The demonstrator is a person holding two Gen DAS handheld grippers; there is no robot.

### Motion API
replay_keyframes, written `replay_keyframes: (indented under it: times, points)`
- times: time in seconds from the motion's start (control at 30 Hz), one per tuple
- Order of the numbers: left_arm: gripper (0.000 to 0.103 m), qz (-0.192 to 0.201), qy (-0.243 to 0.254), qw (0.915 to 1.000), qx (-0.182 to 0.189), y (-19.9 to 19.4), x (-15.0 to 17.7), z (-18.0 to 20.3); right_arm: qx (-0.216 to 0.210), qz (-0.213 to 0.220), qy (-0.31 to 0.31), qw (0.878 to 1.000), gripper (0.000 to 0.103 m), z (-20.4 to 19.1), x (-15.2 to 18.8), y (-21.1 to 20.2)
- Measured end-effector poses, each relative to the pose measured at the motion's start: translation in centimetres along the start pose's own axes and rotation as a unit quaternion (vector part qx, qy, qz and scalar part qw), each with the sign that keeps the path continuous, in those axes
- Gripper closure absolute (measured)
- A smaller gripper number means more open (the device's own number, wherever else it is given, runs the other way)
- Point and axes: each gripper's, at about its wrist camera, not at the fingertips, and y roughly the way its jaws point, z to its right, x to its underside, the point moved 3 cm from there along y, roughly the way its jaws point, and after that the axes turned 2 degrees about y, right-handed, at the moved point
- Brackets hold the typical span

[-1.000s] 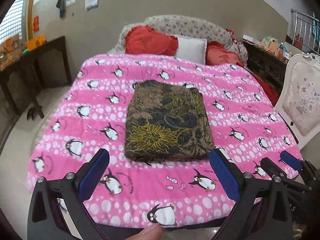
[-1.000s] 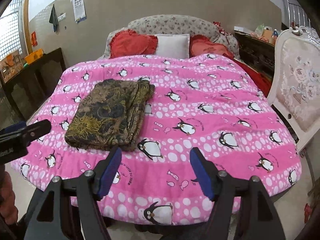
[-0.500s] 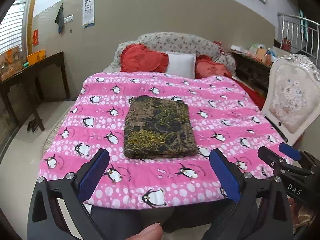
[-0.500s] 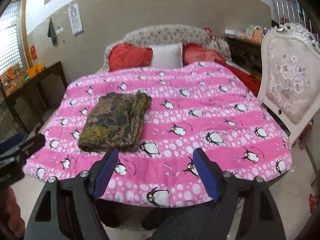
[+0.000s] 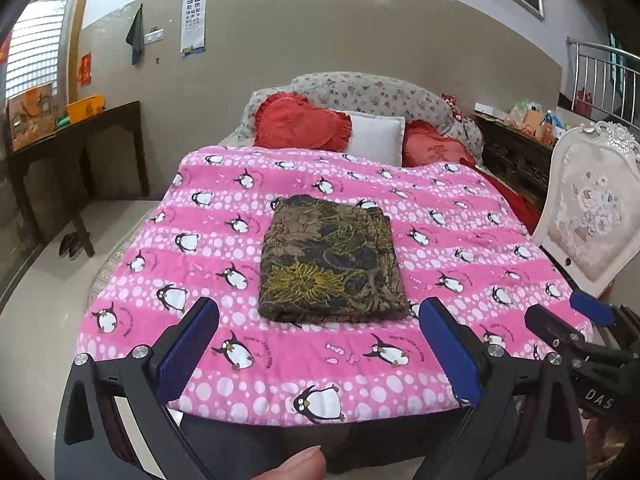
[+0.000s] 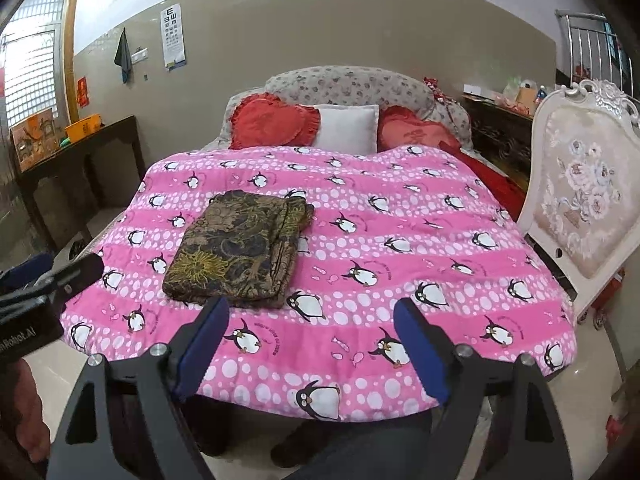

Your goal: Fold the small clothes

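Hovering short of the bed's foot, left gripper (image 5: 318, 344) and right gripper (image 6: 312, 338) both spread wide, empty; beyond, folded patterned garment (image 5: 332, 258) lying flat on the penguin quilt (image 5: 460, 248), seemingly finished, set mid-bed for support.

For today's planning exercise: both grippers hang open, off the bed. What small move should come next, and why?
Probably none beyond lowering both away: the brown patterned garment already lies as a neat folded rectangle on the pink quilt, and the left gripper and right gripper hold nothing.
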Motion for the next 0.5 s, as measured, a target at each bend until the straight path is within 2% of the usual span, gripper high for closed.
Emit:
replay_keyframes:
  times: [0.5]
  points:
    - [0.019,-0.004,0.012,0.9999,0.004,0.1,0.84,0.59,-0.012,0.001,0.002,1.0,0.016,-0.28,0.6,0.14]
